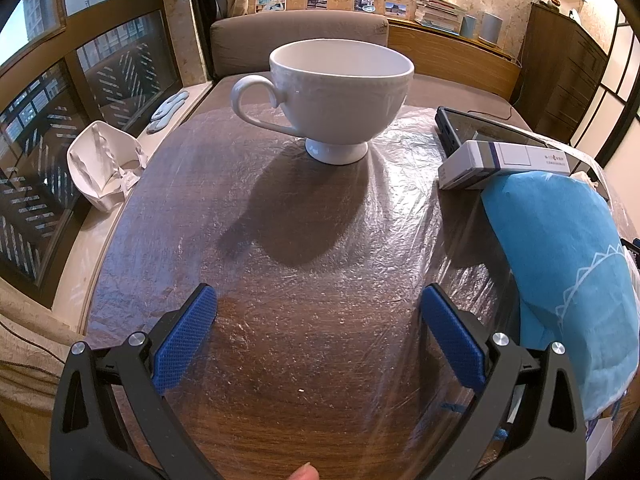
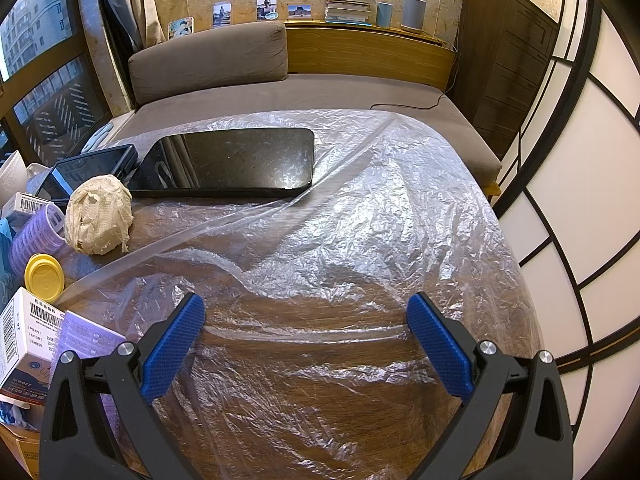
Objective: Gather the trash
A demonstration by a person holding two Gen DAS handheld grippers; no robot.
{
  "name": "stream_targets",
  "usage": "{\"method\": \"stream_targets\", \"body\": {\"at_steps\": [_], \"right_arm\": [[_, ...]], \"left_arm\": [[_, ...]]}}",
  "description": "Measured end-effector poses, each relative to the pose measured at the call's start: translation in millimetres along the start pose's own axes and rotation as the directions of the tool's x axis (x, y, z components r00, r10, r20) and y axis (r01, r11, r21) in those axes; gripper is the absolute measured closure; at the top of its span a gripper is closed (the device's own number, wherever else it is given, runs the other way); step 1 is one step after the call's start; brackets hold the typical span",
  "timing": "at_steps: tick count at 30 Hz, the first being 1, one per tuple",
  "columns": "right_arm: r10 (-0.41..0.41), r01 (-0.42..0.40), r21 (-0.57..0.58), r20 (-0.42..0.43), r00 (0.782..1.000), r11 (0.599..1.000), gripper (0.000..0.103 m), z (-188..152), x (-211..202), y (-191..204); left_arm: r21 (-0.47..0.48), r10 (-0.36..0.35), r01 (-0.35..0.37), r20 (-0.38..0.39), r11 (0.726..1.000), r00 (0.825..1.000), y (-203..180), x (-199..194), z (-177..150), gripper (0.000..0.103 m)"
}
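Both jaws wide; paper wad point(image 2: 98, 216) nr table point(image 2: 516, 248) left clutter, right side free.

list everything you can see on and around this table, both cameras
cup: 1, white, footed, table centre
table: 1, brown wood under clear plastic film
crumpled paper ball: 1, beige, beside the phone
phone: 1, black, flat on the film
tablet: 1, black, left of the phone
yellow lid: 1, table's left edge
purple roller: 1, behind the lid
barcode box: 1, white, near left
blue cloth: 1, table's right side
left claw: open, blue pads
right claw: open, blue pads
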State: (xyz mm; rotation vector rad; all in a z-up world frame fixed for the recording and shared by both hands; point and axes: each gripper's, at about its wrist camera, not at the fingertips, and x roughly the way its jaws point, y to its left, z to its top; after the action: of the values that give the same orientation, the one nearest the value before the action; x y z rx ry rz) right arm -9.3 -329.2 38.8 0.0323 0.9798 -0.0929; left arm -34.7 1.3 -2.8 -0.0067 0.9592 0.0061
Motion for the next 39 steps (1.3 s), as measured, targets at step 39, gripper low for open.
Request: {"method": "stream_targets", "body": {"at_steps": [39], "right_arm": [[-0.036, 0.036, 0.049, -0.001, 0.999, 0.998, 0.004, -4, -8, 6]], "left_arm": [[-0.002, 0.000, 0.000, -0.002, 1.000, 1.000, 0, -3, -2, 0.001]]}}
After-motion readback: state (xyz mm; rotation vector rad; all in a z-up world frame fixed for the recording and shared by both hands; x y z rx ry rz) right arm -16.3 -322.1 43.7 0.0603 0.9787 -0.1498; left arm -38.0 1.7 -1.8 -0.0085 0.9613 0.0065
